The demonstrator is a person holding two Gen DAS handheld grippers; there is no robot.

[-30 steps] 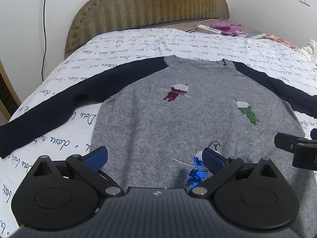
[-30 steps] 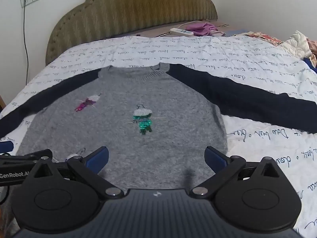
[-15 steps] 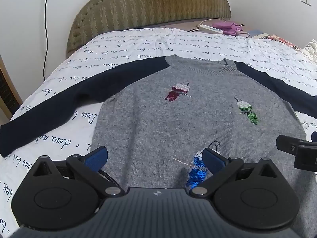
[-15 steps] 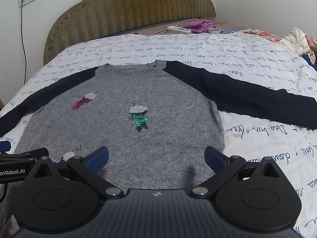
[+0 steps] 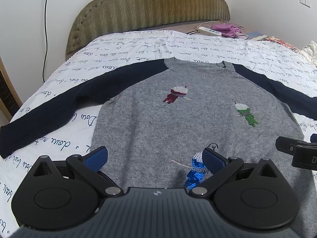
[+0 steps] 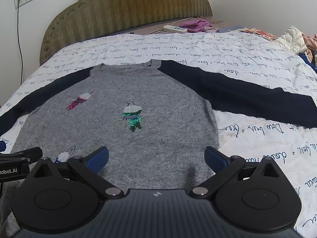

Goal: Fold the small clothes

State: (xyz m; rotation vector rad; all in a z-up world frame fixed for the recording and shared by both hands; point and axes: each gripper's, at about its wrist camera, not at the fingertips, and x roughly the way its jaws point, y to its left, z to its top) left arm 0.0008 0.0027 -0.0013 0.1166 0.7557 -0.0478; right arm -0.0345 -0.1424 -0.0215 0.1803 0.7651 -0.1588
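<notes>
A small grey sweater (image 5: 178, 123) with navy sleeves and three sequin birds lies flat, front up, on the bed; it also shows in the right wrist view (image 6: 122, 130). Both sleeves are spread out sideways: the left sleeve (image 5: 59, 107) and the right sleeve (image 6: 247, 97). My left gripper (image 5: 155, 156) is open and empty above the sweater's lower left hem. My right gripper (image 6: 156, 156) is open and empty above the lower right hem. Each gripper's tip shows at the edge of the other's view.
The sweater lies on a white quilt (image 6: 198, 47) with blue handwriting print. An olive padded headboard (image 5: 150, 8) stands at the back. A power strip (image 6: 174, 28) and purple cloth (image 6: 196, 24) lie behind the quilt. Loose clothes (image 6: 295, 39) pile at the far right.
Both grippers have risen or drawn back slightly, so the sweater sits a little lower in each view. Both stay open. The sweater has not moved.
</notes>
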